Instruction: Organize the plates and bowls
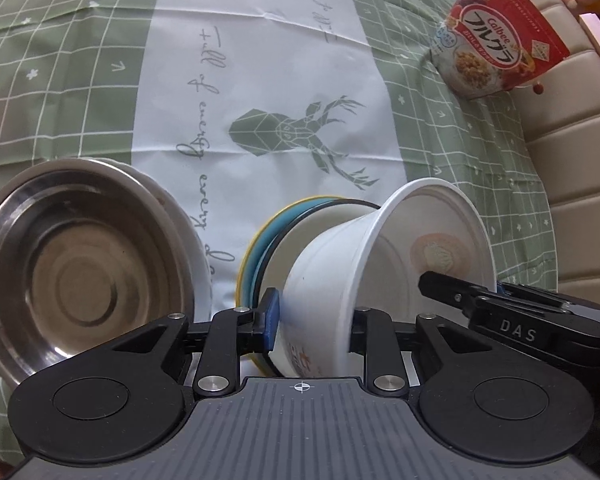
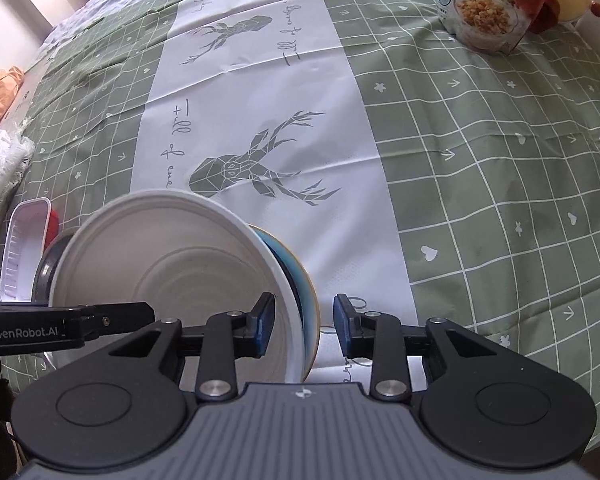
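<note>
we: left gripper (image 1: 310, 320) clamped on white bowl (image 1: 340, 264) wall, lower centre | right gripper (image 2: 303, 326) fingers apart astride bowl rim (image 2: 288, 308) | steel bowl (image 1: 80, 264) lower left

Open run of tablecloth (image 2: 260, 128) straight ahead on the tabletop, from the deer print to the far edge. Near side crowded: steel bowl (image 1: 76, 276) at left, white bowl (image 1: 356, 272) seated in a stack of blue and yellow-rimmed plates (image 1: 256, 248) at centre. Narrow lane between steel bowl and stack. Right gripper (image 2: 303, 326) straddles the white bowl's rim. White ribbed tray (image 2: 22, 252) blocks the far left. Cereal bag (image 1: 496, 36) stands at far right; green grid cloth before it lies open.
</note>
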The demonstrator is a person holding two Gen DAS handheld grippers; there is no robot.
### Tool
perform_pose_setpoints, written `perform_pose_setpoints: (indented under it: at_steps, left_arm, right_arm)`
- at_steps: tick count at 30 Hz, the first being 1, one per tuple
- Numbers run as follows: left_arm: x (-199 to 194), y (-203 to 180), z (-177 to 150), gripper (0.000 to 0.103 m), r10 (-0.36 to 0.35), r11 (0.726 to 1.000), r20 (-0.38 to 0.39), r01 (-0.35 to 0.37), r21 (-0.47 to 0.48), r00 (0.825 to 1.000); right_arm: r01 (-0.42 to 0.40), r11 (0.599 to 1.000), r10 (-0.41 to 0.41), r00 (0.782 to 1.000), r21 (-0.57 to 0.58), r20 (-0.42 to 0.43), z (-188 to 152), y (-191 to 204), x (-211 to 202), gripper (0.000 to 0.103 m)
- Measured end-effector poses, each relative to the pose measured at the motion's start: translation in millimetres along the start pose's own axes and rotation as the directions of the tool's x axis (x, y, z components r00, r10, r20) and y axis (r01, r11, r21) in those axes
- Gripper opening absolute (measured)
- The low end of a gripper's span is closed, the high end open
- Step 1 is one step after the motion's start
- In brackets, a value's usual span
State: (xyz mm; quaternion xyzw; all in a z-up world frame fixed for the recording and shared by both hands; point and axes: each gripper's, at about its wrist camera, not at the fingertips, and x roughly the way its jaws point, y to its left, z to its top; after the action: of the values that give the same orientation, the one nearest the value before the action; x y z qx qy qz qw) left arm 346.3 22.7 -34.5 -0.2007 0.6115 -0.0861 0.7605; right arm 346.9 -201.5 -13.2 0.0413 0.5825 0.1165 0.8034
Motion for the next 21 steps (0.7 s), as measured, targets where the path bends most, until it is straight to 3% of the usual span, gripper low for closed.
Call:
perform_pose_setpoints:
  at_steps: [13,17,21]
  left_arm:
    - [-4.3,-1.0,-5.5,0.030,0.004,0.999,-0.002,-0.004,0.031,1.000]
    - [-9.1,3.2,-8.4,0.030,-0.036,0.999,-0.035,0.036,0.012,0.999]
    - [-24.5,7.9,-11.5,0.030,-0.067,0.998,-0.017,0.067,0.005,0.998]
  right_arm:
    - [0.022,0.999,-0.022,0.999,0.026,-0.026,-7.0,-7.7,9.5,0.031]
    - [0.028,0.999,-0.028,0.999,0.025,-0.024,-4.9,-7.0,7.3,0.033]
    - [0.042,0.999,-0.042,0.999,-0.004,0.006,4.3,2.8,-2.8,0.034]
